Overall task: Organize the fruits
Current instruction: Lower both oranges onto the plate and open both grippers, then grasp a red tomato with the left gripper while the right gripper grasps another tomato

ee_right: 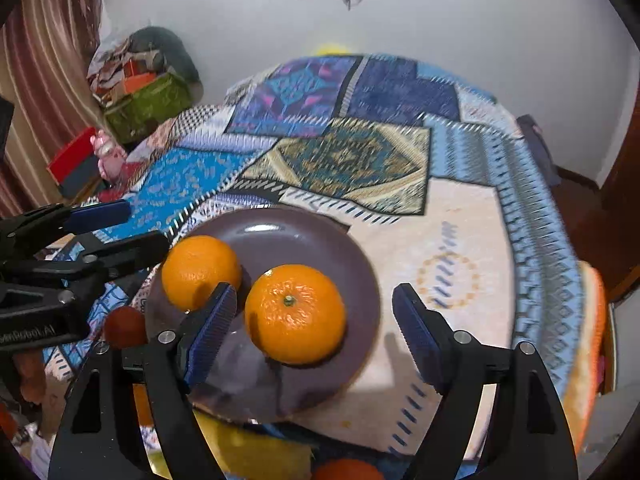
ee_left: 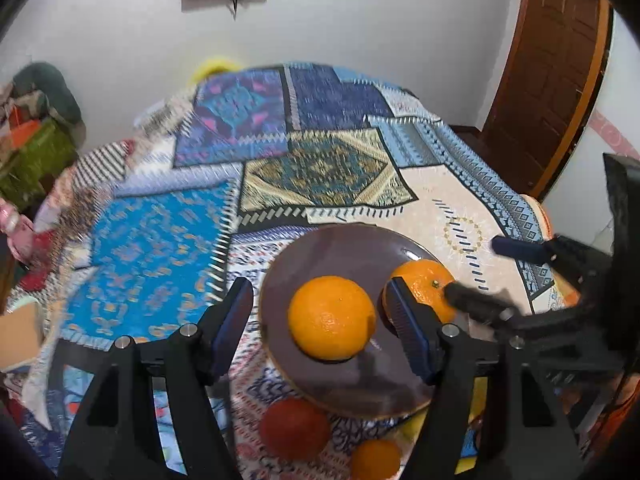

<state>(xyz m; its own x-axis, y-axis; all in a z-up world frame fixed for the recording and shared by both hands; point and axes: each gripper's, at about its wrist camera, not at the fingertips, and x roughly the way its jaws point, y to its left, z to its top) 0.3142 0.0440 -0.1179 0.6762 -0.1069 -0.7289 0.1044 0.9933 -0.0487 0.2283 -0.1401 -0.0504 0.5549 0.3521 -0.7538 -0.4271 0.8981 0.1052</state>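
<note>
Two oranges lie side by side on a dark purple plate (ee_left: pixel 320 248) (ee_right: pixel 320 236). My left gripper (ee_left: pixel 318 292) hovers open over the left orange (ee_left: pixel 332 318) (ee_right: pixel 200 268), its blue pads clear of the peel on both sides. My right gripper (ee_right: pixel 315 292) stands open over the right orange (ee_right: pixel 296 314) (ee_left: pixel 424 280), whose green stem end faces up; neither pad touches it. Each gripper shows in the other's view: the right gripper (ee_left: pixel 472 268) at the plate's right, the left gripper (ee_right: pixel 146 224) at its left.
A patchwork cloth (ee_left: pixel 320 168) covers the table. In front of the plate lie a red fruit (ee_left: pixel 294 428) (ee_right: pixel 126 326), a smaller orange (ee_left: pixel 376 460) and something yellow (ee_right: pixel 248 448). A wooden door (ee_left: pixel 552 72) stands at the right, with boxes and clutter (ee_right: pixel 144 100) at the left.
</note>
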